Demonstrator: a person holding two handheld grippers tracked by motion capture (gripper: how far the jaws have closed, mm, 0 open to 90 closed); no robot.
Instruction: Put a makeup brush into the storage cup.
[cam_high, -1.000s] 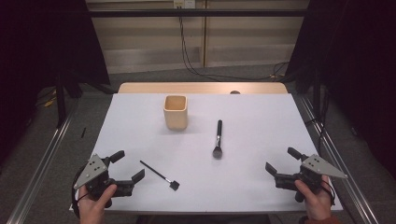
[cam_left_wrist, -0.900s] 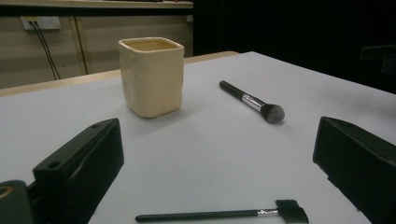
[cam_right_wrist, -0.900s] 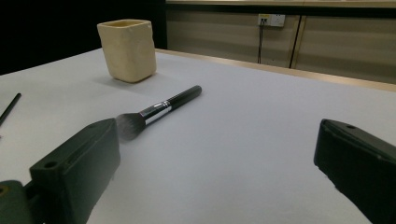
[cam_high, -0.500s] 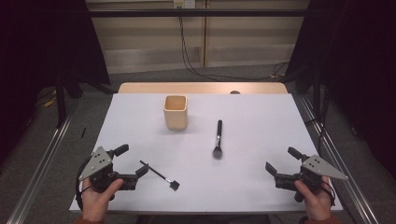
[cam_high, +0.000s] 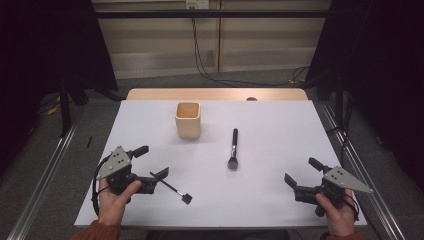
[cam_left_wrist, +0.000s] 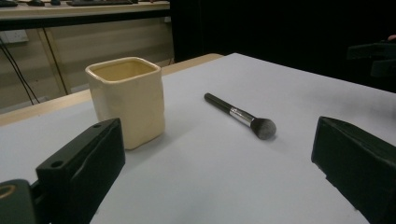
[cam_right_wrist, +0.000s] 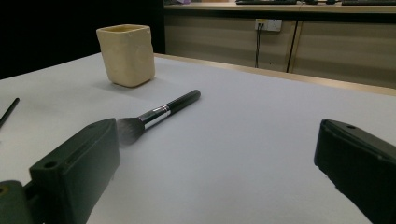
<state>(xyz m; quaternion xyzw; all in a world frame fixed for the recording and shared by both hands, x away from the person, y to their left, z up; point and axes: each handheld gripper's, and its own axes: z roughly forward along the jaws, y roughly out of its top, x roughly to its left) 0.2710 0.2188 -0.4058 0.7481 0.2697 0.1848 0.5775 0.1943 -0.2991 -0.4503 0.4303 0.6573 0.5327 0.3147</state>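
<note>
Brush number one, the thin black brush (cam_high: 171, 187) with a small square head, lies slanted on the white table (cam_high: 270, 195) near the front left, its handle end right at the left tool (cam_high: 152, 162). That tool's jaws are spread wide with nothing between them. The right tool (cam_high: 301, 172) sits at the front right, jaws also apart and empty, well away from everything. Mid-table there's a bigger makeup brush (cam_high: 233, 148), black handle, silver ferrule, fluffy grey head pointing toward the person. Nothing lies between the tools and either brush. Just left of it stands a cream square cup (cam_high: 188, 120), upright; can't tell what's inside.
</note>
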